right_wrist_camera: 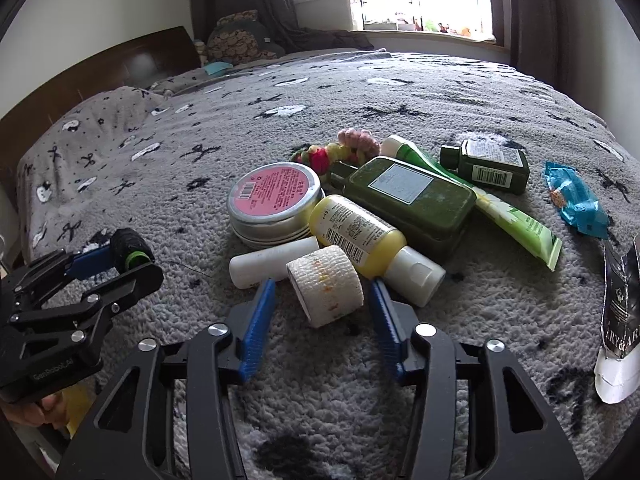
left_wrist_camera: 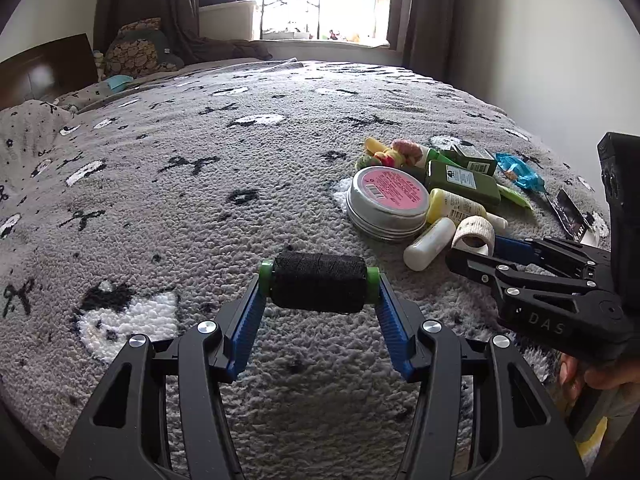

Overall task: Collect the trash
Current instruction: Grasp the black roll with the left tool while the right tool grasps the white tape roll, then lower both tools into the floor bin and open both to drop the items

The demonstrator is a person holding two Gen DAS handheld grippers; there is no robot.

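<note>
beside right gripper point(right_wrist_camera: 322, 280): torn packet point(right_wrist_camera: 620, 320).

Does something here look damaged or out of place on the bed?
Yes. A black sachet at the right edge of the blanket is torn open, its white end ragged. The bottles lie tumbled: the yellow bottle leans on the green bottle. A loose thread trails from the black spool.

Your right gripper's far blue finger point(left_wrist_camera: 516, 246) half hidden behind the white bandage roll point(left_wrist_camera: 474, 234), black-and-white torn wrapper point(right_wrist_camera: 622, 312) cut off at right edge, label print on the flat green bottle point(right_wrist_camera: 408, 200) too small to read
</note>
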